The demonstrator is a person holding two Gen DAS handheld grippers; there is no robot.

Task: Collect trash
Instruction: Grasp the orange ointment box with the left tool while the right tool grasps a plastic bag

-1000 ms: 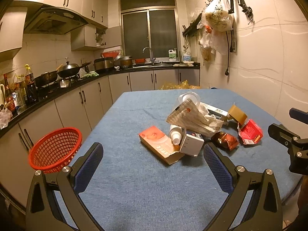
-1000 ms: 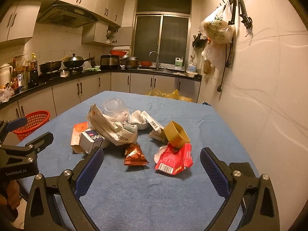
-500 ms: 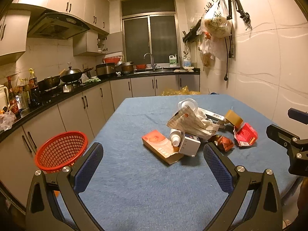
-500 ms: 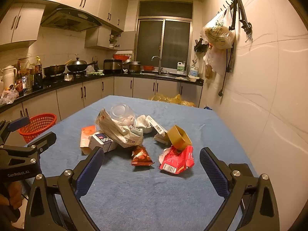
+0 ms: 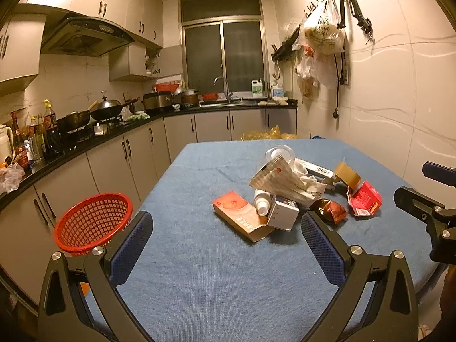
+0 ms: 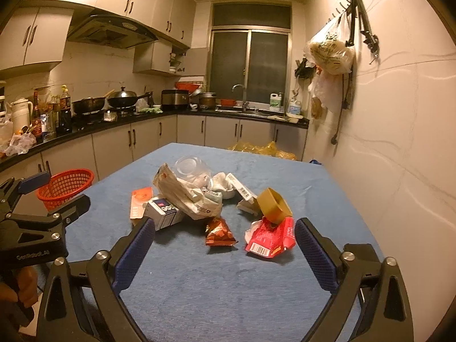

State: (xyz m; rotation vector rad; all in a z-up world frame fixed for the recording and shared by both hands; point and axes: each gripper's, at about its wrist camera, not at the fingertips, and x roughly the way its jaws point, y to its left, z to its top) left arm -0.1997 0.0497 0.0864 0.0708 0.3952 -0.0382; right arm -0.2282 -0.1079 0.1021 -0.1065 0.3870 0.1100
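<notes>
Left wrist view: the left tool [image 5: 226, 243] hangs above the blue-covered surface [image 5: 199, 285], its blue-padded fingers [image 5: 131, 246] spread wide with nothing between them. The pile of trash lies ahead of it and a little to its right, well apart from the fingertips. Nearest is an orange carton [image 5: 242, 218] lying flat, with a white bottle [image 5: 262, 201] and a white box [image 5: 283, 213] touching its far end. Behind those a crumpled paper bag [image 5: 287, 181] leans on a clear plastic cup [image 5: 280, 154]. To the right sit a brown snack wrapper [image 5: 329, 210], a red packet [image 5: 364, 201] and a roll of brown tape [image 5: 347, 174]. A red mesh basket [image 5: 94, 222] stands off the surface's left edge, beside the left finger.

In the right wrist view the right tool [image 6: 225, 248] is likewise released and empty, hovering over the near part of the surface. The brown snack wrapper [image 6: 220, 231] and red packet [image 6: 270, 237] lie just ahead, between the lines of its two fingers, not touched. The tape roll [image 6: 274, 205] rests on the packet's far edge.
</notes>
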